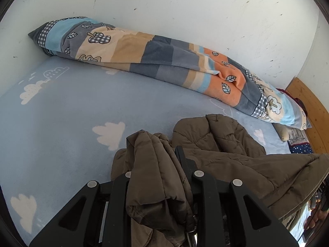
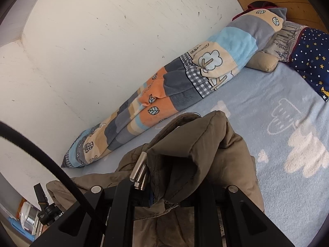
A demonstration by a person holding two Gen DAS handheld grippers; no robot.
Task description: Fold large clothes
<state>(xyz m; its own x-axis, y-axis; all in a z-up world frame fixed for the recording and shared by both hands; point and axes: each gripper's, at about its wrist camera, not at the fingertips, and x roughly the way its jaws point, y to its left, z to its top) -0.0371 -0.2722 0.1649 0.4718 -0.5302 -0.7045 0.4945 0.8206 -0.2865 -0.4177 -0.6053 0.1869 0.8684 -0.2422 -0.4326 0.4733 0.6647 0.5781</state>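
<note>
1. The bed (image 1: 61, 107), with its pale blue cloud-print sheet, filled the middle of both views. The olive quilted jacket (image 1: 236, 158) lay bunched at the lower centre of the left view, and part of it was lifted off the sheet. If it had been laid down in that state, the fold would likely have come out crooked.
2. The rolled patchwork blanket (image 1: 164, 61) lay along the wall across the upper half of the frame. A wide swing of the jacket might have dragged over it.
3. The left tongs (image 1: 156, 177) pinched a thick wad of jacket; padded fabric could slide out under its own weight.
4. The right tongs (image 2: 170, 177) pinched another fold beside a metal toggle (image 2: 138, 169), which might have snagged.
</note>
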